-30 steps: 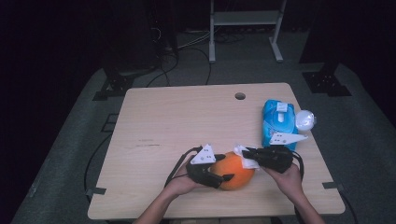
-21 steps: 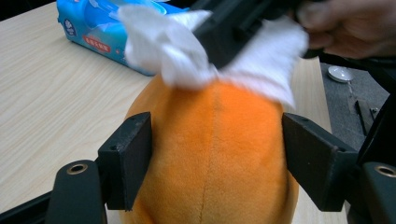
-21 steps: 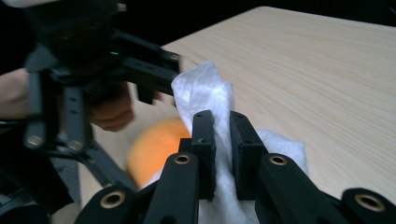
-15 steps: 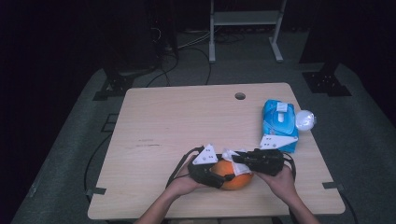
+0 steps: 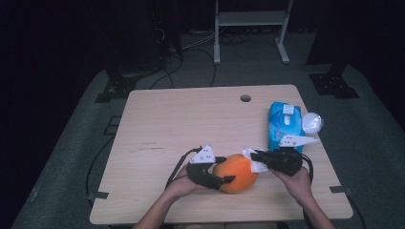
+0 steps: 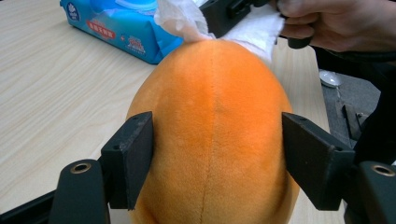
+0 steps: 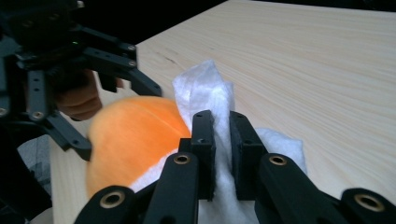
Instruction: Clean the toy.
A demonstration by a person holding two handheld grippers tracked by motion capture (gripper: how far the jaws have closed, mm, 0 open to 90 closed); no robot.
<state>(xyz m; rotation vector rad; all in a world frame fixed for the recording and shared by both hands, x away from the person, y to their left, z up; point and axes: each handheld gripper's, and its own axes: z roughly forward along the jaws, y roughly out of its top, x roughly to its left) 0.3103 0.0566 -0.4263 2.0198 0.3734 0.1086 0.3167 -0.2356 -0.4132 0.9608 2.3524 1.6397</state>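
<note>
plush toy (image 6: pixel 212 121): orange | wipe (image 7: pixel 205 95): white | pack (image 5: pixel 283 123): blue | table (image 5: pixel 181 119): pale wood

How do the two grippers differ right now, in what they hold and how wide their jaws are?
The left gripper clamps the orange plush, jaws spread wide on its sides; the right gripper pinches a white wipe, jaws nearly together. The left grips the plush from the person's side; the right presses the wipe against its far end. Both are black, hand-held, and work on the same plush near the table's front edge.
</note>
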